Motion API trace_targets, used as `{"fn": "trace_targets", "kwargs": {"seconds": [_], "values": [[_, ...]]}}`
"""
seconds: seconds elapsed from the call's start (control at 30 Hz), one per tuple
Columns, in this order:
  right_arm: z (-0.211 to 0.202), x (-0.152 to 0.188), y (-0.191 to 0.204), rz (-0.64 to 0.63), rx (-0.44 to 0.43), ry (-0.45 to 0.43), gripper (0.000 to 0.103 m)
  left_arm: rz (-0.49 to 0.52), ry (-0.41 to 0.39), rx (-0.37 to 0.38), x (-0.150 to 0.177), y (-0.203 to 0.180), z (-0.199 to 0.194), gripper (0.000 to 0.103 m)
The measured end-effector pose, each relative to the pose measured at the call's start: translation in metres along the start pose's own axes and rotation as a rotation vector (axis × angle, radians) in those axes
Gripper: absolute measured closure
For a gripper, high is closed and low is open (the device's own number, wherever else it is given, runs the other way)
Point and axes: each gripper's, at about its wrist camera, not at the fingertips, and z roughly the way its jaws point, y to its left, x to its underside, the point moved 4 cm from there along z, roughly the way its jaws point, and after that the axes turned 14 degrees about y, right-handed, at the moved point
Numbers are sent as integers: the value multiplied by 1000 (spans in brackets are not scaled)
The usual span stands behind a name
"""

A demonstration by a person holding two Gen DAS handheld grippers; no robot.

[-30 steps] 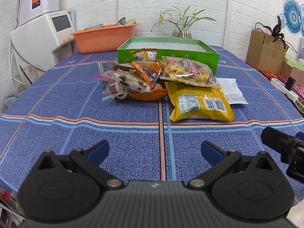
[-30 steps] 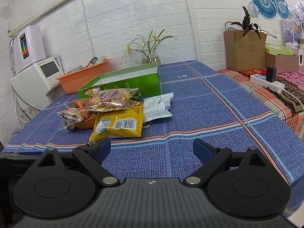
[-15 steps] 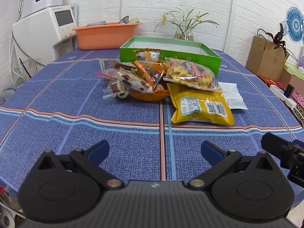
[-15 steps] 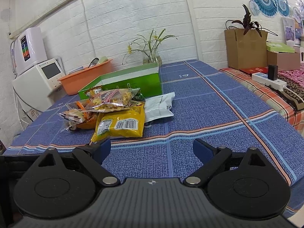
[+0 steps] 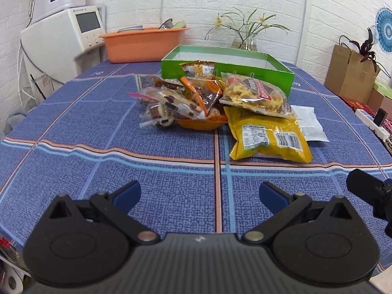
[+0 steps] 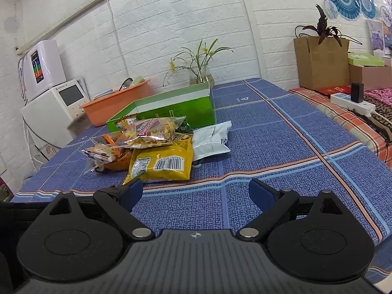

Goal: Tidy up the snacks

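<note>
Two grippers hover low over the near part of the blue patterned tablecloth (image 5: 103,122), both empty: the left gripper (image 5: 199,193) has its blue-tipped fingers spread wide, and the right gripper (image 6: 196,189) is likewise released. Well ahead of them lies a heap of snack packets. Nearest is a yellow bag (image 5: 268,138) with a barcode, a clear bag of twisted crisps (image 5: 254,94) resting on its far end. A white packet (image 6: 212,142) lies just beside it on the right, small wrapped snacks (image 5: 171,104) on the left. Behind the heap stands an open green box (image 5: 227,67), one packet leaning at its front wall
</note>
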Motion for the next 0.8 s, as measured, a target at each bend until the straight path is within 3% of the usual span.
{"fn": "trace_targets", "kwargs": {"seconds": [0.43,0.53,0.67,0.8], "values": [[4,-2,4,-15,-3,2,0,-35,8,-4,-4,10,6,0],[4,-7,6,-38,8,-23,0,-55,-39,-32,-10,22,2,0],[6,-30,9,-77,62,-136,0,-66,-152,-72,-24,45,-6,0],[23,-61,16,-102,23,-175,0,-24,-198,-131,-50,58,2,0]]}}
